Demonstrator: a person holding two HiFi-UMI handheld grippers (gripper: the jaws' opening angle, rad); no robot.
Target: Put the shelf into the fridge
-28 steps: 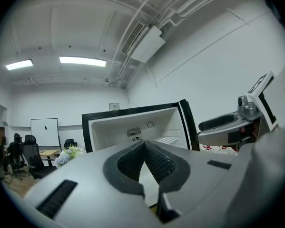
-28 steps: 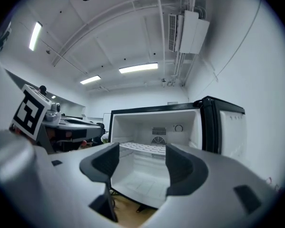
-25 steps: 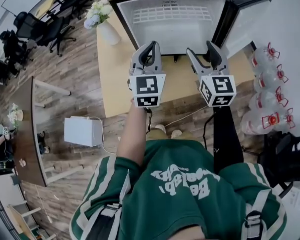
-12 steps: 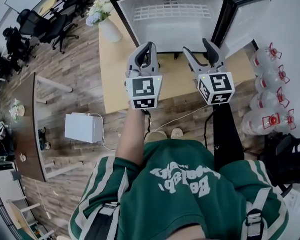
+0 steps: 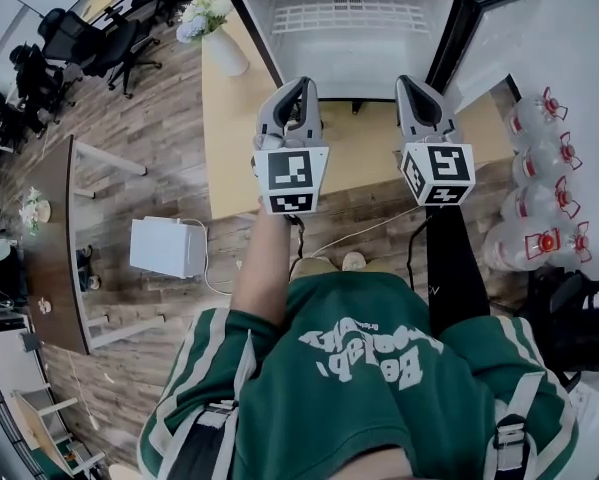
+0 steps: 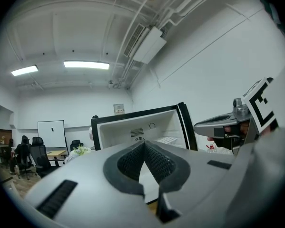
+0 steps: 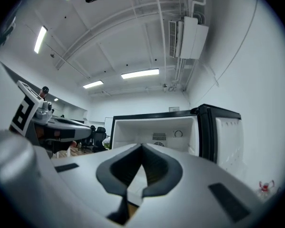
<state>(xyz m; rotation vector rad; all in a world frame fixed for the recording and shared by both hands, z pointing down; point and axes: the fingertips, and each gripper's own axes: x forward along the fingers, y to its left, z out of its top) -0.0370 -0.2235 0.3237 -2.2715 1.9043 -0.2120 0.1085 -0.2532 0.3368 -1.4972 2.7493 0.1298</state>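
Now that the right claw (image 5: 417, 82) has just snapped closed, both claws are pressed together and empty. Half a second back the head view showed its jaws spread wide. The right gripper view shows the ribbed pads meeting tip to tip with nothing between them, only the open fridge (image 5: 349, 68) beyond. The left claw (image 5: 301, 86) is the same, jaws together and holding nothing, just as it was a second ago.

Both claws point level toward 12 o'clock, side by side above the near part of the light wooden desk (image 5: 229, 138) that the fridge stands on. The fridge door (image 5: 484, 23) is swung out toward 2 o'clock.

As for the shelf, I see none on the desk and none in either claw. A white slatted rack (image 5: 354, 18) spans the upper part of the fridge cavity, in the same place as in the earlier pictures. I take that to be the shelf, though I cannot tell whether it is properly seated.

My reading is that closing an empty claw is no grasp. Either the shelf is already in and I am standing down, or I am resetting. A vase of flowers (image 5: 214, 33) stands at 11 o'clock and water bottles (image 5: 539, 168) stand on the floor at 3 o'clock, both well apart from the claws.
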